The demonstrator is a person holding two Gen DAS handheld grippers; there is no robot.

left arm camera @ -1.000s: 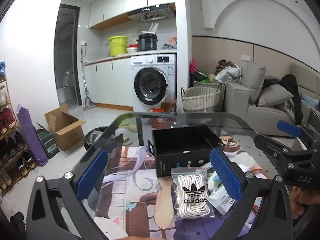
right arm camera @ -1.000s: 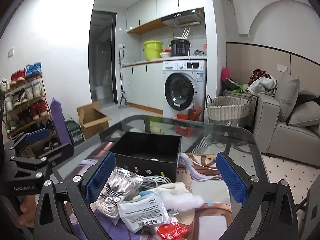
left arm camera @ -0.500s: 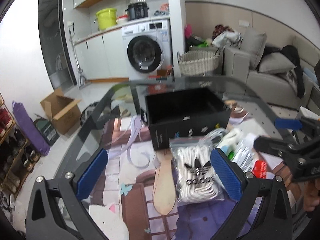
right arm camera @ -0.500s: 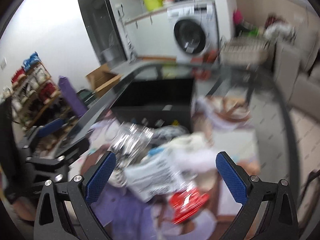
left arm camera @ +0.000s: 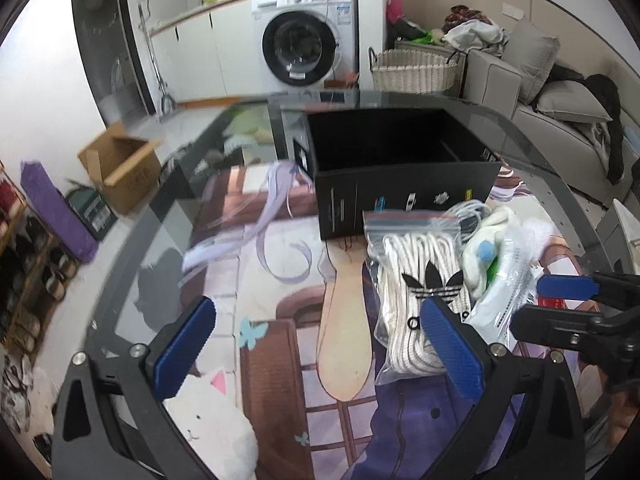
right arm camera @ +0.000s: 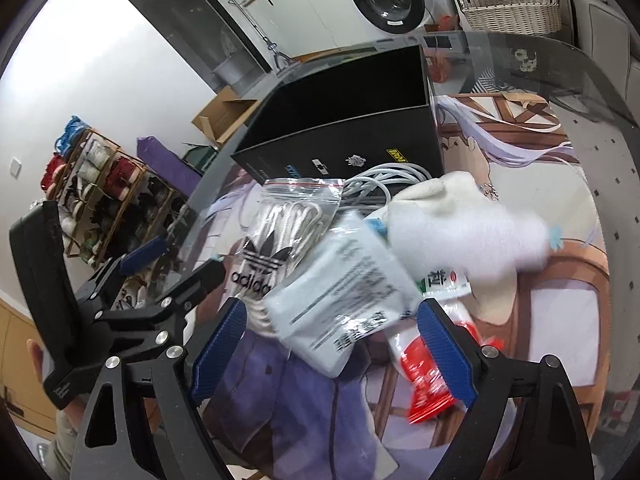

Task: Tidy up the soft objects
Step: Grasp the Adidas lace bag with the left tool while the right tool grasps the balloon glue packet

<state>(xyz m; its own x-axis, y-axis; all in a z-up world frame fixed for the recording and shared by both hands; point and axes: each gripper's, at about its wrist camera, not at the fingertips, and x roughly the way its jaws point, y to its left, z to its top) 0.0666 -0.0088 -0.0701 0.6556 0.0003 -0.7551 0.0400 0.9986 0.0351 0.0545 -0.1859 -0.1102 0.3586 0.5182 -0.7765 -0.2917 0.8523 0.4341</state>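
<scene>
An open black box (left arm camera: pixel 400 168) stands on the glass table (left arm camera: pixel 132 240). In front of it lies a heap: a zip bag of white laces (left arm camera: pixel 416 280), a white printed packet (right arm camera: pixel 340 292), white fluff (right arm camera: pixel 460 232), cream fabric (right arm camera: pixel 432 196), a grey cable (right arm camera: pixel 380 176) and a red packet (right arm camera: pixel 428 376). My right gripper (right arm camera: pixel 332 346) points down over the white packet. Its jaws are closing with the packet between them, and the pads are not pressing on it. My left gripper (left arm camera: pixel 318 352) is open and empty, just left of the lace bag.
A picture mat (left arm camera: pixel 280 280) covers the glass top. On the floor beyond are a cardboard box (left arm camera: pixel 120 164), a shoe rack (right arm camera: pixel 100 184), a washing machine (left arm camera: pixel 304 44), a wicker basket (left arm camera: pixel 414 68) and a sofa (left arm camera: pixel 560 92).
Both grippers have tipped downward and sunk toward the table, so the heap looks closer. The right gripper's pads stand a little nearer together than before.
</scene>
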